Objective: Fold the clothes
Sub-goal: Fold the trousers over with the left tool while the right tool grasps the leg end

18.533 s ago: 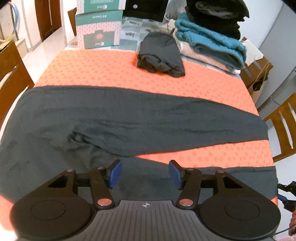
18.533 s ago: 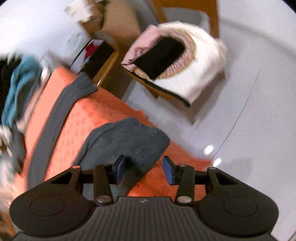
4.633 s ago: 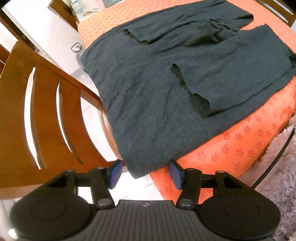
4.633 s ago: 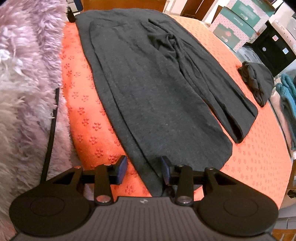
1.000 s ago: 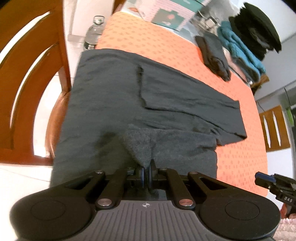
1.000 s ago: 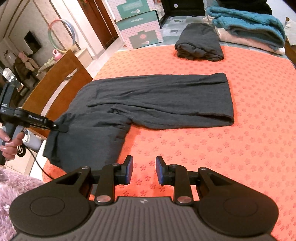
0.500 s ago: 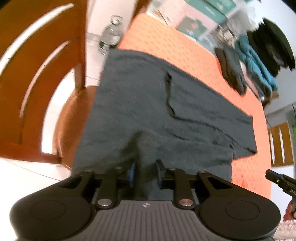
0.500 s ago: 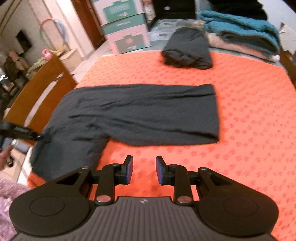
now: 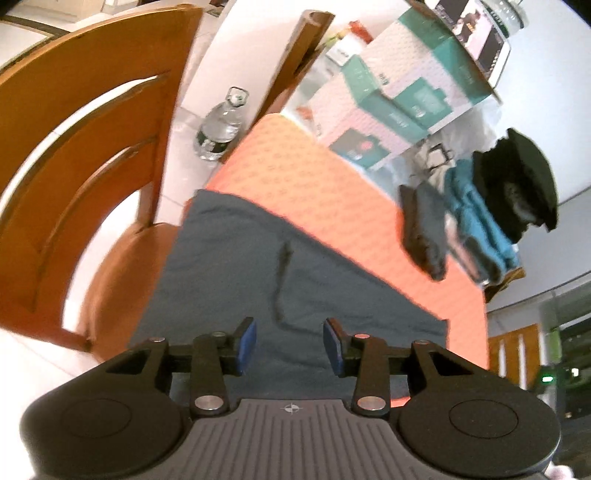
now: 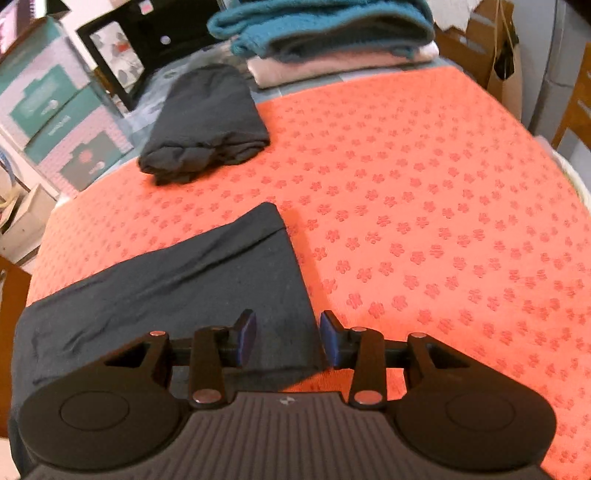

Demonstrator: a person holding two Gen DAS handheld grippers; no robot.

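Observation:
Dark grey trousers (image 9: 236, 266) lie folded lengthwise on the orange flower-patterned cloth (image 9: 314, 184); their waist end hangs over the table edge by a wooden chair. My left gripper (image 9: 289, 346) is open and empty just above that end. In the right wrist view the trousers (image 10: 177, 288) stretch left, leg ends near the middle. My right gripper (image 10: 288, 338) is open and empty over the near corner of the leg ends. The cloth (image 10: 424, 221) is bare to the right.
A folded dark garment (image 10: 207, 125) lies at the back, beside a stack of teal and pink knits (image 10: 325, 33) and teal-pink boxes (image 10: 55, 122). A wooden chair (image 9: 74, 184) and a water bottle (image 9: 221, 127) stand left of the table. Another chair (image 9: 513, 354) stands at the right.
My left gripper opened and let go of the trousers' waist end, which now lies flat. My right gripper opened wider and moved down close to the leg ends.

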